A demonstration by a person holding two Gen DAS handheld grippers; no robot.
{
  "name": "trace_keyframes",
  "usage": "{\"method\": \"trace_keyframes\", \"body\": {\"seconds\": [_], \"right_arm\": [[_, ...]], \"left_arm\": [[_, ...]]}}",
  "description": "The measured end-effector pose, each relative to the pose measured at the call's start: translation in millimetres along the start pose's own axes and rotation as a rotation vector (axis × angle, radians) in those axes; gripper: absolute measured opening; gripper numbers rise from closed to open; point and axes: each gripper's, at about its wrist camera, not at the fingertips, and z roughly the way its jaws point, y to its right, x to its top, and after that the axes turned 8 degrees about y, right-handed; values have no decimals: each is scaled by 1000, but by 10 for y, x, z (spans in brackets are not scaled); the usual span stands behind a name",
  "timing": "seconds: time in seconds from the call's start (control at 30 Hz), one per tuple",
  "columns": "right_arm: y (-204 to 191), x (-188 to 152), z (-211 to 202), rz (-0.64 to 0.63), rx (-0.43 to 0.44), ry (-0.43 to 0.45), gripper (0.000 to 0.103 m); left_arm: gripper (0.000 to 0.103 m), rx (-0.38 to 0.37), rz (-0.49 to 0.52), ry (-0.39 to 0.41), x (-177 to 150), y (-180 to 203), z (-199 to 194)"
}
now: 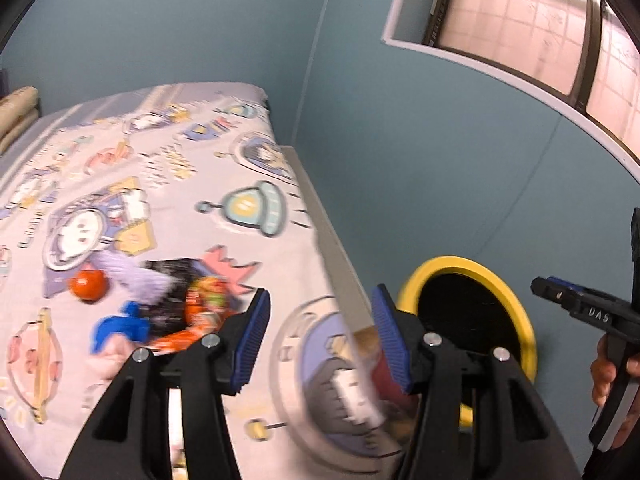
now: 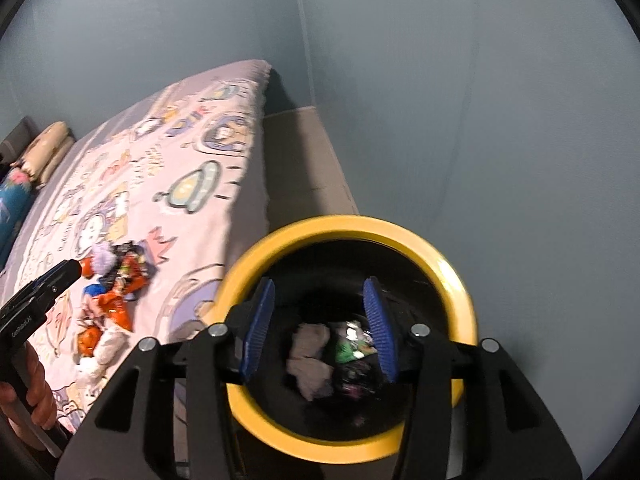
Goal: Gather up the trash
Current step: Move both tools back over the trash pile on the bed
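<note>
Bin (image 2: pixel 352 224) mouth wide open, yellow rim all round, nothing over it; right tongs (image 2: pixel 320 328) sit directly above the opening with both blue pads spread, nothing between them. Bin bottom part-filled: crumpled tissue (image 2: pixel 310 364) and wrappers (image 2: pixel 354 350) (room above them). Bin stands in the narrow gap between bed (image 1: pixel 224 216) edge and blue wall (image 1: pixel 420 160), wall close behind. Left tongs (image 1: pixel 320 336) spread and empty over the bed's edge, clear air ahead. Trash pile (image 1: pixel 168 304) on the bed to the left of them, open from above, bare sheet around it. Pillows (image 2: pixel 44 148) far end, well apart.
</note>
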Motion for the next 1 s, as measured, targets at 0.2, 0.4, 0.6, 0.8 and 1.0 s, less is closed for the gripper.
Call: {"method": "trace_keyframes", "body": {"seconds": [0.2, 0.4, 0.6, 0.8, 1.0], "right_arm": [[-525, 66, 30, -34, 94, 30, 52], [-1071, 48, 158, -66, 191, 22, 57], [-1498, -38, 330, -104, 249, -8, 57], [-1809, -164, 559, -121, 285, -53, 58], [-2034, -301, 822, -133, 307, -115, 58]], "left_arm": [[65, 99, 13, 58, 33, -521, -421], [77, 178, -5, 90, 33, -1006, -718], [80, 253, -57, 87, -119, -1430, -852], [81, 294, -96, 49, -381, -1710, -821], [81, 328, -124, 3, -598, -1973, -680]]}}
